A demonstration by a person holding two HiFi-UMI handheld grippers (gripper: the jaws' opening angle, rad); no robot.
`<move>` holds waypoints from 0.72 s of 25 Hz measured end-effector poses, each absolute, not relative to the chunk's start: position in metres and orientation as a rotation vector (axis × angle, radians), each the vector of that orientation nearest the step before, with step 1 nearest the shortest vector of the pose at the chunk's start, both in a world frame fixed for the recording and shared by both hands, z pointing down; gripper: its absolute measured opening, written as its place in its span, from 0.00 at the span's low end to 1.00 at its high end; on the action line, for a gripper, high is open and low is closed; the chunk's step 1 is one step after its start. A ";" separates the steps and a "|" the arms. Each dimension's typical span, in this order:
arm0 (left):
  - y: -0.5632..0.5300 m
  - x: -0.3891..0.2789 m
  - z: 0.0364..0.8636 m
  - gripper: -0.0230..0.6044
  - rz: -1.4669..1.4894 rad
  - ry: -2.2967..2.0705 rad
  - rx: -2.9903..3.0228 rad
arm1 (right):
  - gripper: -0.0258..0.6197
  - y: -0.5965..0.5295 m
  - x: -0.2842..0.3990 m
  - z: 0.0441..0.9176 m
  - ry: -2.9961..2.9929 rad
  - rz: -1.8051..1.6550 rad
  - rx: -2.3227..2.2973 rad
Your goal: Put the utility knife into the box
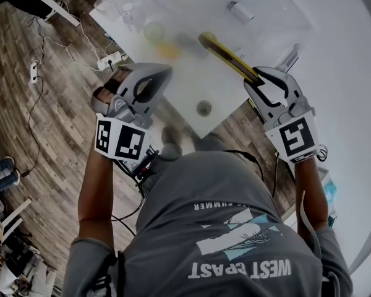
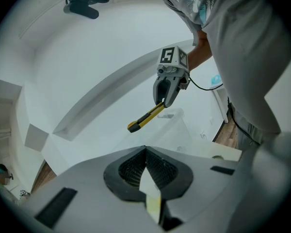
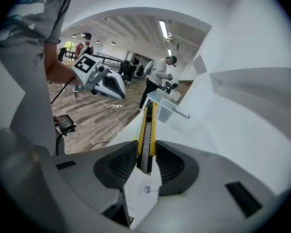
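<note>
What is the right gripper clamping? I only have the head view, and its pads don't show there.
Observer: The utility knife. In its own view, the right gripper has both pads pressed on one end of it.
Operator: And the left gripper?
Observer: The left gripper is shut on nothing, going by its own view.
Operator: Is the knife resting on anything?
Observer: No. The left gripper view shows it in mid-air, with the clear box beyond it.

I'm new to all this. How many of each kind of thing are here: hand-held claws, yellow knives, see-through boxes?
grippers: 2, the left gripper and the right gripper
utility knife: 1
clear box: 1
Total: 4
</note>
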State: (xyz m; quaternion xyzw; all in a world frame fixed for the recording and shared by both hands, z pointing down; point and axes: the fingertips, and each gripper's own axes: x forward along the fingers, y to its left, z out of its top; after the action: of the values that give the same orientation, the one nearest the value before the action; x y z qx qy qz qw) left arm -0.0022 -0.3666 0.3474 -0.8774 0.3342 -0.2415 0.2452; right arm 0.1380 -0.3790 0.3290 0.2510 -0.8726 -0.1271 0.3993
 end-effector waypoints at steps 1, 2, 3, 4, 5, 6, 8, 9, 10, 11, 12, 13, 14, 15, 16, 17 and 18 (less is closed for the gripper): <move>-0.368 -0.002 0.348 0.05 -0.661 0.917 -2.395 | 0.23 -0.386 0.141 0.328 -2.200 -0.331 0.637; -0.369 -0.002 0.349 0.05 -0.662 0.921 -2.394 | 0.23 -0.394 0.144 0.327 -2.193 -0.340 0.639; -0.370 -0.002 0.350 0.05 -0.664 0.926 -2.394 | 0.23 -0.401 0.147 0.326 -2.185 -0.348 0.641; -0.371 -0.002 0.350 0.05 -0.665 0.932 -2.394 | 0.23 -0.408 0.149 0.325 -2.178 -0.355 0.641; -0.372 -0.002 0.350 0.05 -0.667 0.939 -2.394 | 0.23 -0.415 0.152 0.325 -2.170 -0.362 0.640; -0.373 -0.003 0.350 0.05 -0.669 0.946 -2.394 | 0.23 -0.422 0.153 0.324 -2.162 -0.369 0.638; -0.375 -0.005 0.350 0.05 -0.674 0.962 -2.394 | 0.23 -0.436 0.156 0.323 -2.147 -0.378 0.634; -0.376 -0.006 0.350 0.05 -0.677 0.969 -2.395 | 0.23 -0.444 0.157 0.323 -2.139 -0.378 0.632; -0.378 -0.006 0.350 0.05 -0.680 0.976 -2.395 | 0.23 -0.451 0.159 0.325 -2.130 -0.377 0.626; -0.380 -0.007 0.350 0.05 -0.683 0.984 -2.395 | 0.23 -0.459 0.160 0.327 -2.118 -0.372 0.615; -0.382 -0.007 0.351 0.05 -0.686 0.991 -2.395 | 0.23 -0.466 0.162 0.331 -2.106 -0.368 0.600; -0.384 -0.007 0.351 0.05 -0.689 0.998 -2.395 | 0.23 -0.473 0.163 0.335 -2.095 -0.366 0.582; -0.386 -0.007 0.352 0.05 -0.692 1.006 -2.395 | 0.23 -0.480 0.164 0.340 -2.085 -0.365 0.565; -0.388 -0.007 0.353 0.05 -0.696 1.014 -2.395 | 0.23 -0.487 0.165 0.346 -2.077 -0.363 0.548; -0.390 -0.006 0.353 0.05 -0.699 1.022 -2.394 | 0.23 -0.493 0.166 0.352 -2.069 -0.361 0.531; -0.393 -0.005 0.354 0.05 -0.702 1.031 -2.393 | 0.23 -0.500 0.167 0.358 -2.061 -0.359 0.515; -0.395 -0.005 0.355 0.05 -0.705 1.041 -2.392 | 0.23 -0.507 0.168 0.364 -2.052 -0.357 0.499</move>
State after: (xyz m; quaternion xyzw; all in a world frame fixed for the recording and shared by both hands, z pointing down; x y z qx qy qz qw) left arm -0.0046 -0.3952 0.3546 -0.8638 0.3761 -0.2545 0.2181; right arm 0.1681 -0.5071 0.3636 0.2044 -0.8409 -0.1463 0.4792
